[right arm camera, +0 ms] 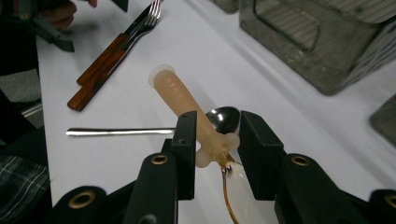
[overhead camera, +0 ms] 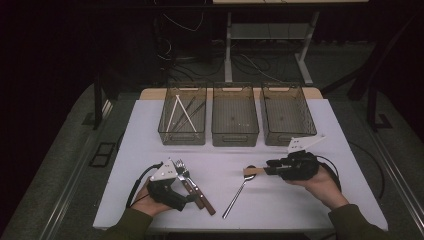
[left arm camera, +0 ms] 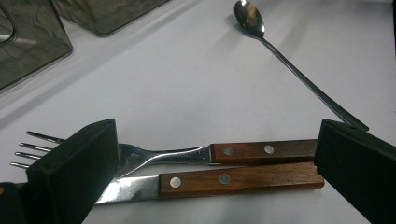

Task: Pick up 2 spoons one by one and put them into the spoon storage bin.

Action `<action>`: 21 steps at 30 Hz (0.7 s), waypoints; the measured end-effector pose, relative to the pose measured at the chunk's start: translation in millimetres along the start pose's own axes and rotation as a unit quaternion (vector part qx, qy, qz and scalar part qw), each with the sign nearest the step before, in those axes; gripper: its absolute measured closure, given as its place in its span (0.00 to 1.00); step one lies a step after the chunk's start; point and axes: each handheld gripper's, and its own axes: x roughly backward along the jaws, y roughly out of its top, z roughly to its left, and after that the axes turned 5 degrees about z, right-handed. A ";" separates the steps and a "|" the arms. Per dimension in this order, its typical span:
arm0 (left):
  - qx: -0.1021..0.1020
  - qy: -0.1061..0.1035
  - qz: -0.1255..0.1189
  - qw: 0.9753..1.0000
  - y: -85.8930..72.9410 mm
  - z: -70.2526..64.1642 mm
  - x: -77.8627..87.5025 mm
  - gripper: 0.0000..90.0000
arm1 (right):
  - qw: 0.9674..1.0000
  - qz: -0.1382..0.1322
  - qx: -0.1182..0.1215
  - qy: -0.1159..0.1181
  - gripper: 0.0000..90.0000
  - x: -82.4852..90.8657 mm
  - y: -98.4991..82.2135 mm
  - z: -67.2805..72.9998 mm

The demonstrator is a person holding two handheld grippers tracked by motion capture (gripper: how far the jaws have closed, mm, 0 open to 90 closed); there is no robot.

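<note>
Above the white table (overhead camera: pixel 320 150), the high view shows the right gripper (overhead camera: pixel 262 171) holding a tan-handled utensil (overhead camera: pixel 254 171) over the long spoon (overhead camera: pixel 239 192), below three wire baskets (overhead camera: pixel 235 120). From the left gripper view, wide-open jaws straddle a wooden-handled fork (left arm camera: pixel 196 153) and knife (left arm camera: pixel 210 179). Along the right gripper view, both pads clamp the translucent handle (right arm camera: pixel 182 100).

Left hand-held gripper (overhead camera: pixel 192 197) gapes wide; right hand-held gripper (overhead camera: pixel 263 170) is clamped.

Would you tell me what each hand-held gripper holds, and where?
The right hand-held gripper clamps a translucent tan-handled utensil where handle meets its end. The left hand-held gripper holds nothing.
</note>
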 end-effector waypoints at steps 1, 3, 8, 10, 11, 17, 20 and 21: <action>0.000 0.000 0.000 1.000 0.0 0.1 -0.1 0.00 | 1.000 -0.003 -0.002 -0.003 0.76 1.0 1.2 -0.8; 0.000 0.000 0.000 1.000 0.0 0.1 -0.2 0.00 | 1.000 -0.007 -0.007 -0.009 0.76 3.2 4.1 -2.5; -0.002 0.000 0.000 1.000 0.2 0.3 -0.3 0.00 | 0.999 -0.020 -0.018 -0.021 0.76 6.6 11.3 -5.7; -0.003 0.000 0.000 1.000 0.2 0.3 -0.3 0.00 | 0.999 -0.022 -0.020 -0.025 0.76 8.5 14.7 -7.4; -0.002 0.000 0.001 1.000 0.3 0.2 -0.2 0.00 | 0.999 -0.026 -0.027 -0.026 0.76 9.1 16.4 -7.9; -0.003 0.000 0.000 1.000 0.3 0.0 -0.1 0.00 | 0.998 -0.037 -0.038 -0.036 0.76 10.5 26.3 -10.8; -0.003 0.000 -0.001 1.000 0.4 -0.3 -0.2 0.00 | 0.998 -0.040 -0.041 -0.039 0.76 9.5 30.5 -12.3; -0.003 0.000 -0.001 1.000 0.5 -0.3 -0.2 0.00 | 0.997 -0.042 -0.045 -0.040 0.76 9.1 32.3 -12.7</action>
